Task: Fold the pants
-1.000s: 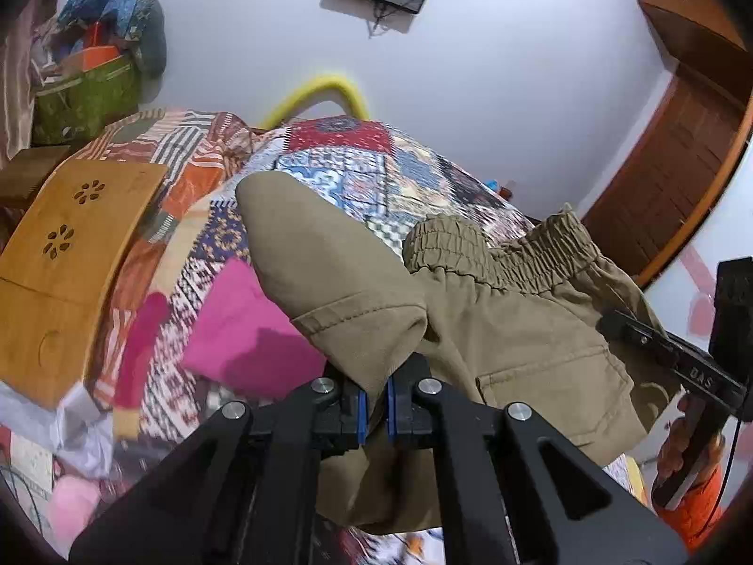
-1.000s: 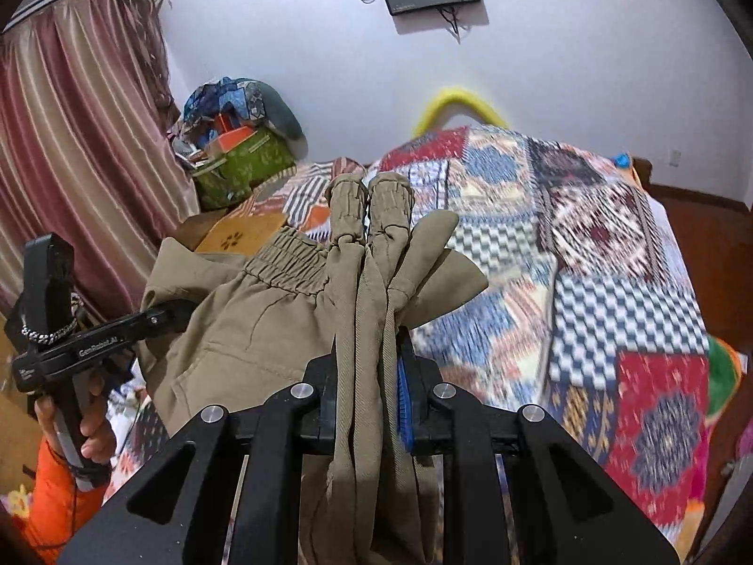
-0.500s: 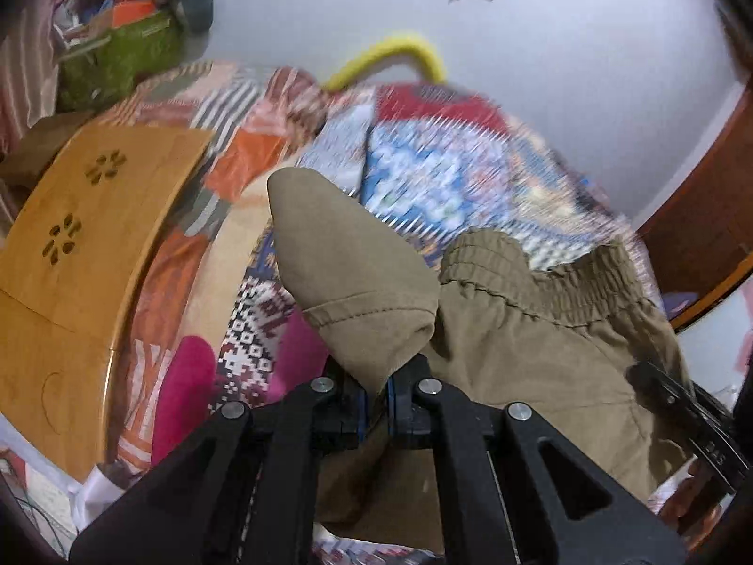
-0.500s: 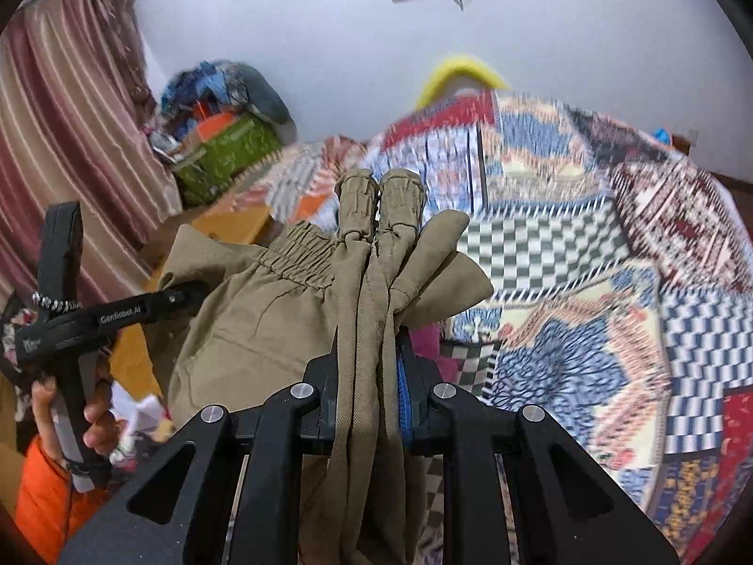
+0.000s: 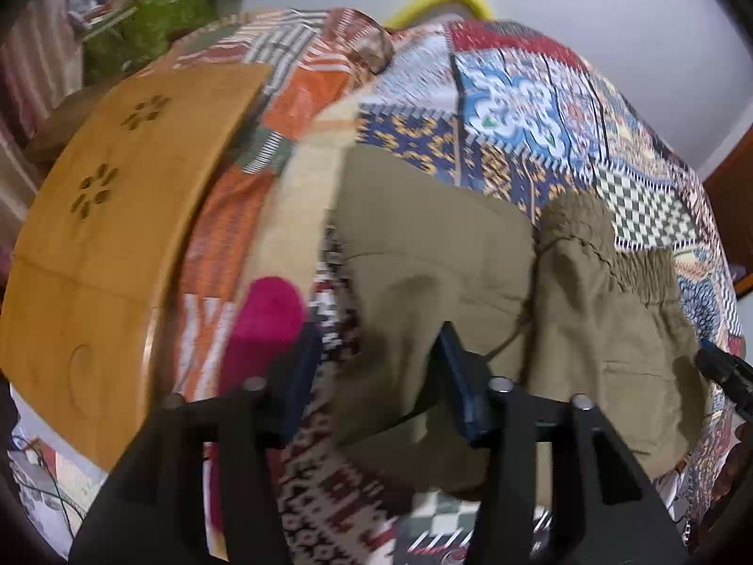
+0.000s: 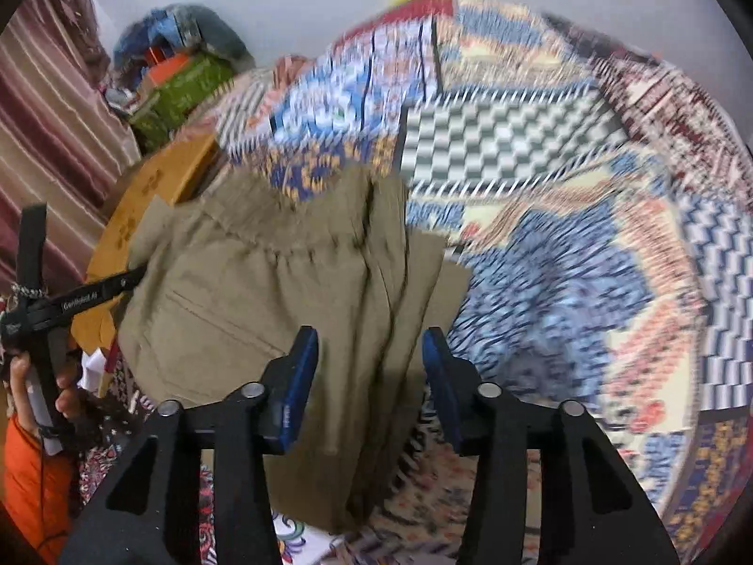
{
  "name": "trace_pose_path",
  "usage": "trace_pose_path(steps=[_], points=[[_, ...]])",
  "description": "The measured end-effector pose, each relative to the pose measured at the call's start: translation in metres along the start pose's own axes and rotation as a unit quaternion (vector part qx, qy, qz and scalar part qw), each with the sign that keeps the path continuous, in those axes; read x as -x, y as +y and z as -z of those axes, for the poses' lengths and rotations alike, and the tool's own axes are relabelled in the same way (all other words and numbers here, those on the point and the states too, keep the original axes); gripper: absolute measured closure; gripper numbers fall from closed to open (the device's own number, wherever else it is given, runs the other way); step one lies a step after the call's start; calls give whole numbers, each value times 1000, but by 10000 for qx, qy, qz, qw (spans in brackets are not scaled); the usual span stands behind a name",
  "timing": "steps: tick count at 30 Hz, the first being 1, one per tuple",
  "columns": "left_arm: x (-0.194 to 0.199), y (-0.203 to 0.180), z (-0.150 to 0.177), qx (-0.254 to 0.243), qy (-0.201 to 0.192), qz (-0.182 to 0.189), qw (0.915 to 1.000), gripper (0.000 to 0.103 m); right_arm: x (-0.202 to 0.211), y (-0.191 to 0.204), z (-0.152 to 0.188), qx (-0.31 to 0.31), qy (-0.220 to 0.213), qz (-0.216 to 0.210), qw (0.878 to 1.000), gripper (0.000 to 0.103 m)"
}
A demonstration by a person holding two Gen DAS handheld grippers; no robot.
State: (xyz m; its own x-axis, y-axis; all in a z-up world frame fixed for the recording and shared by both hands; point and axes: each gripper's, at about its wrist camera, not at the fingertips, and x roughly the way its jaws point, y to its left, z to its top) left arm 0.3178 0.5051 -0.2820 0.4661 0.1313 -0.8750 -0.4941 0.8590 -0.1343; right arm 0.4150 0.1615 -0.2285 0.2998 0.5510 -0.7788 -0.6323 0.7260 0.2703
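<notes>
The khaki pants (image 5: 437, 273) lie folded on the patchwork bedspread (image 5: 517, 103), elastic waistband (image 5: 626, 259) to the right in the left wrist view. My left gripper (image 5: 376, 376) is open, its jaws spread around the near edge of the folded cloth. In the right wrist view the pants (image 6: 282, 282) lie in a bundle with a back pocket showing. My right gripper (image 6: 367, 376) is open, its blue pads (image 6: 301, 376) on either side of the folded legs. The left gripper also shows at the left of the right wrist view (image 6: 70, 301). Both views are motion-blurred.
A wooden lap table (image 5: 117, 235) lies on the left of the bed. A pink cloth (image 5: 263, 325) sits beside the pants. A green box (image 6: 183, 89) with clutter stands at the back left by a striped curtain (image 6: 47, 117). A yellow hoop (image 5: 442, 0) rises behind the bed.
Both grippers have opened and let go of the pants, which now lie on the bed. Both cameras have tipped down toward the bedspread.
</notes>
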Motion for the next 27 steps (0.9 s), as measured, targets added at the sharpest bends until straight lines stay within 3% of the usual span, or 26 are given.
trace_pose_path(steps=[5,10,13,16,23,27], points=[[-1,11,1,-15,109,-410,9991,46,31,15,-2,282,-411,-20,9988,48],[-27,19,19,-141,417,-1056,9934,45,2,41,13,971,26,224,9950,48],[-20,32,26,73,370,-974,9945,45,-27,44,29,1272,421,497,9897,48],[2,38,28,145,110,-907,9957,45,-17,43,31,1315,302,548,9893,49],[86,6,39,-30,-705,-495,9963,46,66,51,19,1351,-586,534,9876,48],[151,-31,52,-334,-1316,-213,9905,45,129,60,15,1291,-1188,392,9837,48]])
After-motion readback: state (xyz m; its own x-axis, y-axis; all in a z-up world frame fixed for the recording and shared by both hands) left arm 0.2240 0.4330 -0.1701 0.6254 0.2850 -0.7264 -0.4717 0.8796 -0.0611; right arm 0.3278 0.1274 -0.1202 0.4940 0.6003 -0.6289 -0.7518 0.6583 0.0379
